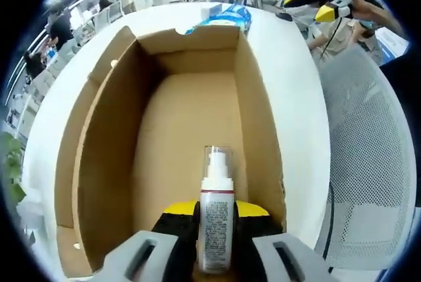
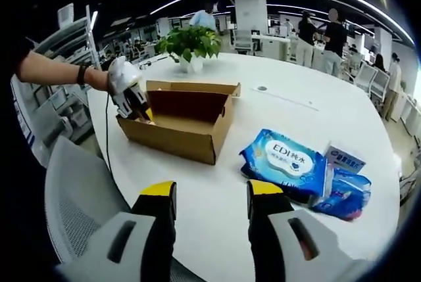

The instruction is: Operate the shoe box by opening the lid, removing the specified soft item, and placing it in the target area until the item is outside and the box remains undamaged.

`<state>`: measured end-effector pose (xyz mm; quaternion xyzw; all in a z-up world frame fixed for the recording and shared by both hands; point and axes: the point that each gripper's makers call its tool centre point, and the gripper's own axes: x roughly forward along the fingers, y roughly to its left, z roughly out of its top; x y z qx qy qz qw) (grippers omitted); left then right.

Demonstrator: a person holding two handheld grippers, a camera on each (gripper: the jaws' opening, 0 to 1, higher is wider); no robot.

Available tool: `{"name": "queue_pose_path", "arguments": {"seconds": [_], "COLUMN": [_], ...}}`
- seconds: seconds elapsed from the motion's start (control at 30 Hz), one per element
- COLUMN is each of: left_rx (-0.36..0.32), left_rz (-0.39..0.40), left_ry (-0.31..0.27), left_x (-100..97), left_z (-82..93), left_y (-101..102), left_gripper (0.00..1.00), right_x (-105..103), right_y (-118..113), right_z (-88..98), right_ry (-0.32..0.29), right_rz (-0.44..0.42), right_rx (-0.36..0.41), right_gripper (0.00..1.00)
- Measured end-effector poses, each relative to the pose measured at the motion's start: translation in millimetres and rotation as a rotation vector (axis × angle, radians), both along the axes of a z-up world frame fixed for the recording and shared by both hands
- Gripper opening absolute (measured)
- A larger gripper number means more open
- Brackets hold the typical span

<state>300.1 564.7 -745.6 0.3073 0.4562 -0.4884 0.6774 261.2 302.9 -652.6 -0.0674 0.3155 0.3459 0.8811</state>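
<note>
Cardboard box (image 1: 191,131) lies open on the white table (image 1: 296,98), lid folded back. In the left gripper view, my left gripper (image 1: 216,219) is clamped on a white spray bottle (image 1: 216,219), held upright over the box floor at 6 o'clock, its clear cap toward 12. Blue packets (image 1: 227,16) lie beyond the far wall at 12 o'clock. In the right gripper view, my right gripper (image 2: 212,204) hangs with jaws wide apart and nothing between them, above the table edge. The box (image 2: 181,121) sits at 11 o'clock, with my left gripper (image 2: 135,104) at its near-left corner. A blue wipes pack (image 2: 286,160) and smaller packets (image 2: 345,183) lie at 2 o'clock. A potted plant (image 2: 189,44) stands behind the box.
</note>
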Motion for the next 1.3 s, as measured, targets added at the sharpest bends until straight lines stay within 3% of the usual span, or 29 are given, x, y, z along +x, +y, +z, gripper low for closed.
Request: {"name": "queue_pose_path", "arguments": {"seconds": [0.6,1.3], "left_rx": [-0.035,-0.118], "left_rz": [-0.049,-0.184], "left_ry": [-0.133,-0.250], "left_x": [9.5,14.5], "left_z": [34.2,89.6], "left_y": [-28.4,-87.6], "left_gripper": [0.19,0.19], "right_x": [-0.9,0.3], "right_y": [4.8,22.8], "right_z": [1.8,9.2], "right_ry": [-0.005,-0.032], "right_rz": [0.037,0.115], "right_rx": [-0.005,-0.026], "right_gripper": [0.40,0.39]}}
